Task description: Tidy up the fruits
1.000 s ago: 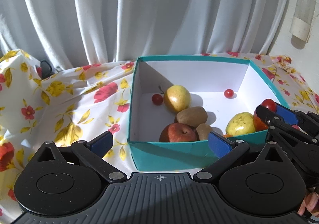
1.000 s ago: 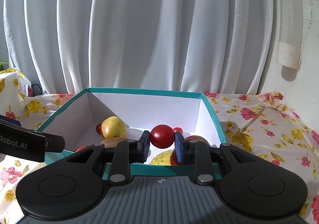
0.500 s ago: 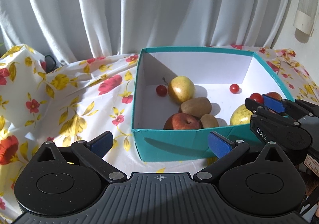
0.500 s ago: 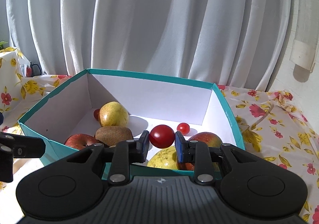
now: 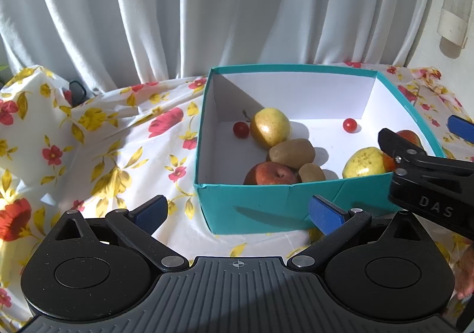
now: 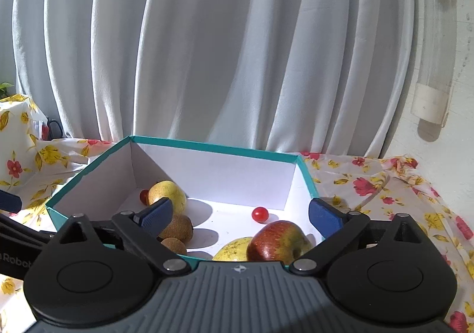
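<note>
A teal box (image 5: 290,201) with white inner walls stands on the flowered cloth and holds the fruit: a yellow pear (image 5: 270,127), two kiwis (image 5: 291,153), a red apple (image 5: 271,174), a yellow-green fruit (image 5: 365,162) and small red tomatoes (image 5: 350,125). My left gripper (image 5: 238,213) is open and empty in front of the box. My right gripper (image 6: 241,214) is open and empty over the box's near right part, above a red apple (image 6: 278,241) and a tomato (image 6: 260,214). The tomato it held is not in sight.
A white curtain (image 5: 237,12) hangs behind the table. The flowered cloth (image 5: 112,155) covers the table left of the box, with a raised covered block (image 5: 26,113) at the far left. A white wall (image 6: 438,131) with a hanging tube stands at the right.
My right gripper has opened and let go of the red tomato it held over the box. The left gripper has drawn back a little from the box.
</note>
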Tool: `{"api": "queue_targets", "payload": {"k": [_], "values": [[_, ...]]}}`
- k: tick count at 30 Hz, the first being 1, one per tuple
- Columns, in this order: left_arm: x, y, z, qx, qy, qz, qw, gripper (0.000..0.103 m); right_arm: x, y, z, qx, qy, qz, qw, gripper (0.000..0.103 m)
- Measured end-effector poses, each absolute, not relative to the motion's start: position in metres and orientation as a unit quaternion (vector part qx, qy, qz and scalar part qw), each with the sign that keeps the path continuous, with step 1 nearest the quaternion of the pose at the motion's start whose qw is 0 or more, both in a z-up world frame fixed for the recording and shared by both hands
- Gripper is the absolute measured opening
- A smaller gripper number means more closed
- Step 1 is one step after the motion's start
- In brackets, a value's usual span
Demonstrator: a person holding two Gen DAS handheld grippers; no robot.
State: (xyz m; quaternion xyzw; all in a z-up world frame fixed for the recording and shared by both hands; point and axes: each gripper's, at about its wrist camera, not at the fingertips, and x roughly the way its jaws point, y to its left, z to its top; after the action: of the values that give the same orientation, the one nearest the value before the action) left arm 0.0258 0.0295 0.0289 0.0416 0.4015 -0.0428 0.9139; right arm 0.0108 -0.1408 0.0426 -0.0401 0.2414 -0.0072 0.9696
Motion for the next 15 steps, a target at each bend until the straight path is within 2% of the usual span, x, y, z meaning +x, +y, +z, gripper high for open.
{"api": "queue_targets", "payload": {"k": [6, 15], "values": [[0.022, 0.029, 0.026, 0.042, 0.409, -0.046, 0.91, 0.103, -0.013, -0.15, 0.056, -0.029, 0.265, -0.024, 0.963, 0.103], [0.022, 0.021, 0.019, 0.054, 0.433, -0.053, 0.898, 0.103, -0.022, -0.159, 0.039, -0.009, 0.362, -0.059, 0.93, 0.103]]}}
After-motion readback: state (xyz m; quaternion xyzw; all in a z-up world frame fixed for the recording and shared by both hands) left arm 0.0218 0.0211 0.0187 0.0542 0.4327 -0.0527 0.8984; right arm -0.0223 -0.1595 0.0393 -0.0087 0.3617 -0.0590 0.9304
